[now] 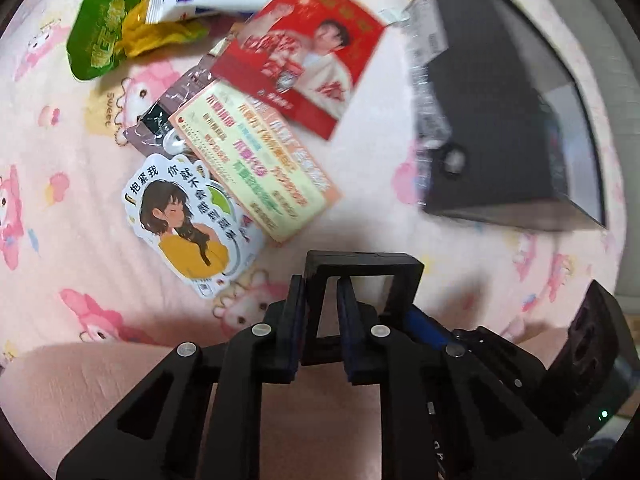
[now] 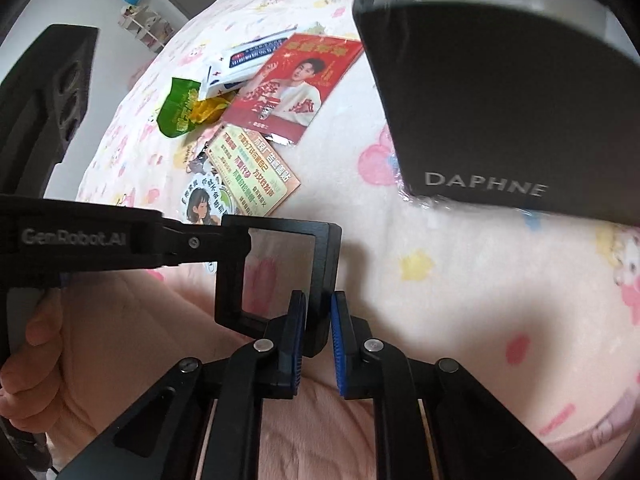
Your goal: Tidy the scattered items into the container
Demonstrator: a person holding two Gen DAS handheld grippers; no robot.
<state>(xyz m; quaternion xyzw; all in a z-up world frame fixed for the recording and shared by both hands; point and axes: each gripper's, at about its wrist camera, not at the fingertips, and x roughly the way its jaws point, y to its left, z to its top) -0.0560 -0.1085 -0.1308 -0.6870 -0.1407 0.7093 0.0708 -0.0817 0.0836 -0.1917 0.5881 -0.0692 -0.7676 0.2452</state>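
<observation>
Left wrist view shows both grippers' fingers [image 1: 298, 320] pinching one black square frame [image 1: 360, 264], the black box [image 1: 500, 120] beyond them to the right.

A home bedroom: a pink cartoon-print bedsheet [image 2: 440, 280] and a small toy shelf [image 2: 144, 26].

Black box [image 2: 500, 112] read "DAPHNE"; left of it, the left gripper's arm [image 2: 80, 236] read "GenRobot.AI", bedsheet [image 1: 108, 110] "Sweet".
</observation>
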